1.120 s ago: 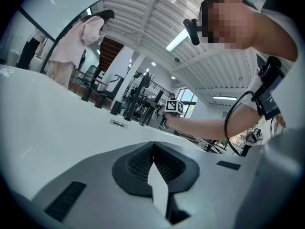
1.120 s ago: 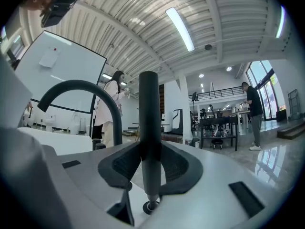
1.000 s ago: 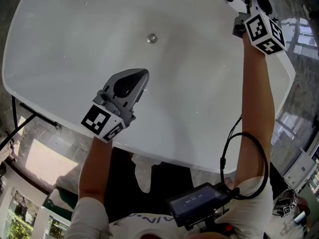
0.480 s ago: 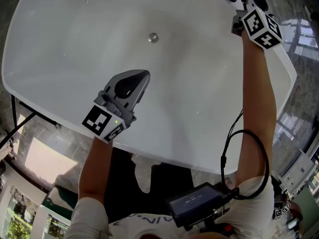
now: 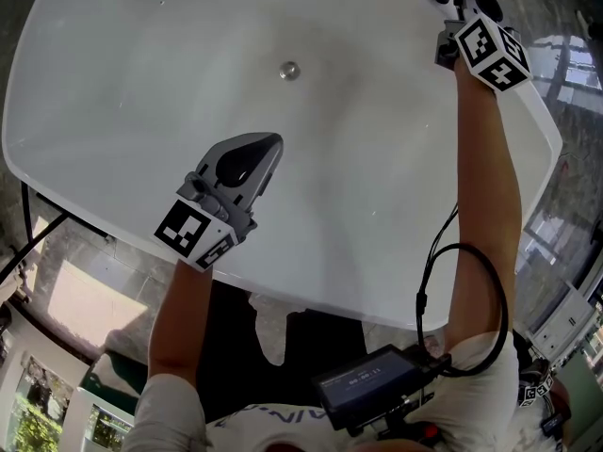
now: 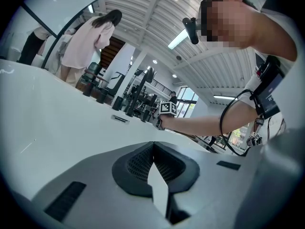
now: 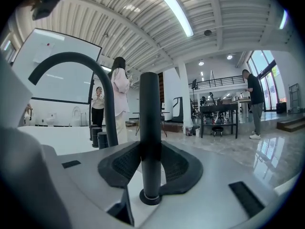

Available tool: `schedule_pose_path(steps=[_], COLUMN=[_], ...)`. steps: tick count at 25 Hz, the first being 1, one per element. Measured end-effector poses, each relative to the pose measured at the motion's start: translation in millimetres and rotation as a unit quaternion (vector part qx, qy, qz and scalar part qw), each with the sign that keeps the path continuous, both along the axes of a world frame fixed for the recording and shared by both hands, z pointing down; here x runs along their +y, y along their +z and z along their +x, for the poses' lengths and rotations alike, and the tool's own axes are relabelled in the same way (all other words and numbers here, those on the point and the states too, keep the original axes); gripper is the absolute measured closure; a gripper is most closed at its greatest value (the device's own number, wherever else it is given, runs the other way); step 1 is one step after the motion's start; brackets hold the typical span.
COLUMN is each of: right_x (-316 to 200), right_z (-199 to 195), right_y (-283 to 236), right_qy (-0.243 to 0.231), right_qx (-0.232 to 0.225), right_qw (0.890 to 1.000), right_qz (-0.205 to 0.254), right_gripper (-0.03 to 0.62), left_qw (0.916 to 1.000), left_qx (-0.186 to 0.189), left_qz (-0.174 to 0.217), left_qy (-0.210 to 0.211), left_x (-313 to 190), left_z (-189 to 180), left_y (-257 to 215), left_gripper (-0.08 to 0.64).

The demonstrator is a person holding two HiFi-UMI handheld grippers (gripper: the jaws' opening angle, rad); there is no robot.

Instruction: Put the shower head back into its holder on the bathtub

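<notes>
The shower head [image 7: 149, 104] is a black rod standing upright, its lower end in a round black holder ring [image 7: 151, 198] on the white bathtub rim. My right gripper [image 7: 150, 147] is shut on the rod, a pad against each side. In the head view the right gripper [image 5: 464, 3] reaches the black fittings at the tub's far right corner, its jaws hidden behind its marker cube. My left gripper [image 5: 267, 145] hovers over the inside of the bathtub [image 5: 141, 83], shut with nothing in it; its tips [image 6: 153, 144] meet.
A curved black spout [image 7: 71, 58] and short black knobs [image 7: 97, 137] stand just left of the rod. The drain [image 5: 288, 69] lies in the tub floor beyond the left gripper. People stand in the hall behind [image 7: 119, 94]. A cable and screen unit [image 5: 372, 379] hang at my waist.
My right gripper has sunk slightly toward the fittings at the tub corner, still holding the rod. The left gripper has stayed in place.
</notes>
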State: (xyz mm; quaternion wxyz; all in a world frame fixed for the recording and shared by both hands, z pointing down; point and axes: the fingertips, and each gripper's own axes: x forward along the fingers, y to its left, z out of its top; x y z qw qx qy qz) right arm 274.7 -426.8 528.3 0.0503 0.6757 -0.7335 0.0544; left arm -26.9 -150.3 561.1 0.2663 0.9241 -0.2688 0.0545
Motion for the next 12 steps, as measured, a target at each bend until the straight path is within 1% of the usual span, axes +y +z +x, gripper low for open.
schedule_pose_path(steps=[3,9,12], right_x=[0.4,0.2,6.9], right_z=[2.9,2.0,6.3], right_y=[6.1,4.8,-1.9], right_qy=[0.002,-0.002,-0.002], right_qx=[-0.004,0.006,0.004], right_qw=[1.000,1.000,1.000], right_qz=[-0.003,-0.002,0.005], right_gripper=[0.459,0.457,0.442], left_qw=[1.0000,1.0000,1.0000], left_qx=[-0.001,-0.002,-0.002], left_qz=[0.000,-0.002,0.002], left_qy=[-0.001,0.001,0.006], left_x=[-1.6,-1.5,0.0], left_z=[0.8,2.6,7.7], left_y=[-0.1,0.4,-2.1], left_gripper=[0.543,0.543,0.544])
